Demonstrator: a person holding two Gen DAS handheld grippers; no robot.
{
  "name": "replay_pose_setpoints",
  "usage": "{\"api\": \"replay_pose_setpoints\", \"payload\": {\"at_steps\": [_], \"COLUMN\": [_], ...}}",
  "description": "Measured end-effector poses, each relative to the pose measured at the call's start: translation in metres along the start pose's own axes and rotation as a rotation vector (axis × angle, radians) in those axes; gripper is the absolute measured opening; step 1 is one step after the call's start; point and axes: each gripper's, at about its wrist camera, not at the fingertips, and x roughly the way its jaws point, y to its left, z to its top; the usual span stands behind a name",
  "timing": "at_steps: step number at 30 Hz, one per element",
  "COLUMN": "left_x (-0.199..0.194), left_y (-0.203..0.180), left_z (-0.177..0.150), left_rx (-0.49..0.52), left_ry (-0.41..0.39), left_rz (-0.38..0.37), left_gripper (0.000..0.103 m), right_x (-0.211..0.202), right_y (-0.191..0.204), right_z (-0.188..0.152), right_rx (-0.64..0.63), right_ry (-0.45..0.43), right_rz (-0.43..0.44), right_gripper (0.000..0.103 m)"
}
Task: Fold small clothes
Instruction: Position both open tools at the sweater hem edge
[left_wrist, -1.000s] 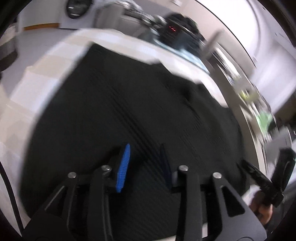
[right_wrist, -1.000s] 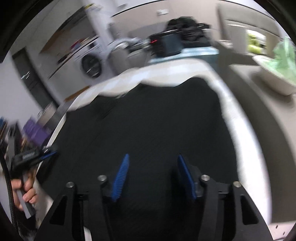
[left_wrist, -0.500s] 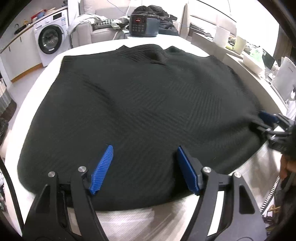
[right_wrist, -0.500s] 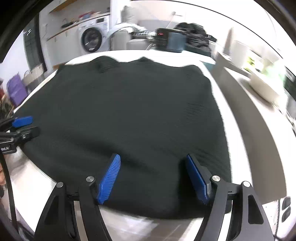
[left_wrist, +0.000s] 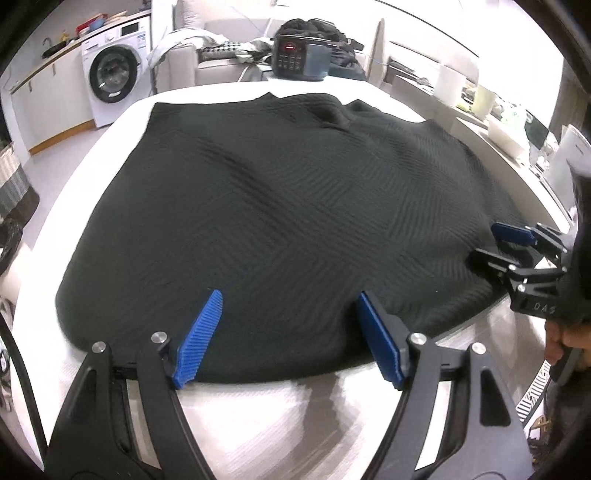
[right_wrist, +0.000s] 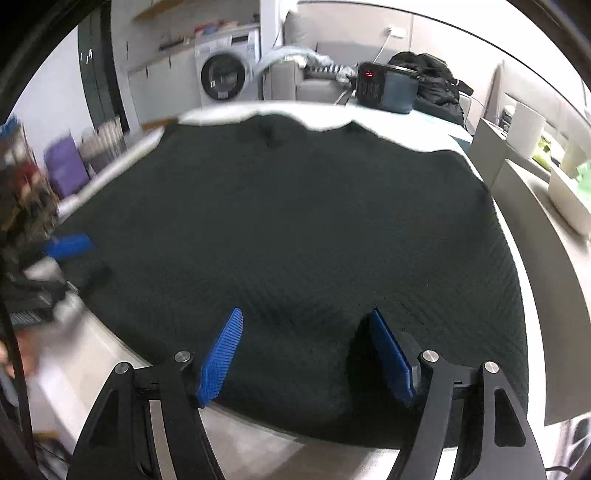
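Observation:
A black ribbed knit garment (left_wrist: 280, 206) lies spread flat over the white table (left_wrist: 258, 410), neckline at the far side. My left gripper (left_wrist: 290, 295) hovers at the garment's near hem, left part; its jaws are opening and its blue pads (left_wrist: 199, 336) press on nothing. My right gripper (right_wrist: 306, 314) stands open over the near hem (right_wrist: 295, 413) further right, with only flat cloth below. Each gripper shows in the other's view: the right gripper (left_wrist: 496, 245) at the garment's right edge with a hand on its grip, the left gripper (right_wrist: 79, 258) blurred at the left edge.
Beyond the table stand a washing machine (left_wrist: 114, 74), a sofa with heaped clothes (left_wrist: 207, 48) and a dark cooker with a red display (left_wrist: 301, 59). A grey counter (right_wrist: 546, 236) with a white bowl (right_wrist: 569, 199) and a paper roll (right_wrist: 524, 129) runs along the right.
Both grippers opened wider and rolled to level. Both drew back to the near hem, so the whole garment now shows. The blur has mostly cleared.

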Motion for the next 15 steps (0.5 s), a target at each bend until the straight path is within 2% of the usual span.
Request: {"api": "replay_pose_setpoints", "payload": {"at_steps": [2, 4, 5, 10, 15], "left_x": [-0.001, -0.004, -0.007, -0.017, -0.036], "left_y": [0.007, 0.018, 0.022, 0.032, 0.052], "left_z": [-0.001, -0.004, -0.006, -0.011, -0.013], "left_rx": [-0.027, -0.056, -0.065, -0.069, -0.115], "left_ry": [-0.001, -0.002, -0.005, -0.004, -0.035], "left_rz": [0.012, -0.002, -0.009, -0.006, 0.039], "left_gripper": [0.073, 0.073, 0.073, 0.073, 0.073], "right_x": [-0.005, -0.01, -0.014, -0.028, -0.036], "right_y": [-0.005, -0.017, -0.029, -0.065, -0.085], "right_z": [-0.006, -0.015, -0.02, -0.037, -0.037], "right_rx": [-0.021, -0.009, 0.02, 0.109, 0.198], "right_ry": [-0.01, -0.001, 0.003, 0.021, 0.001], "right_rz": [-0.017, -0.081, -0.12, -0.197, -0.158], "right_gripper": [0.072, 0.075, 0.076, 0.076, 0.076]}}
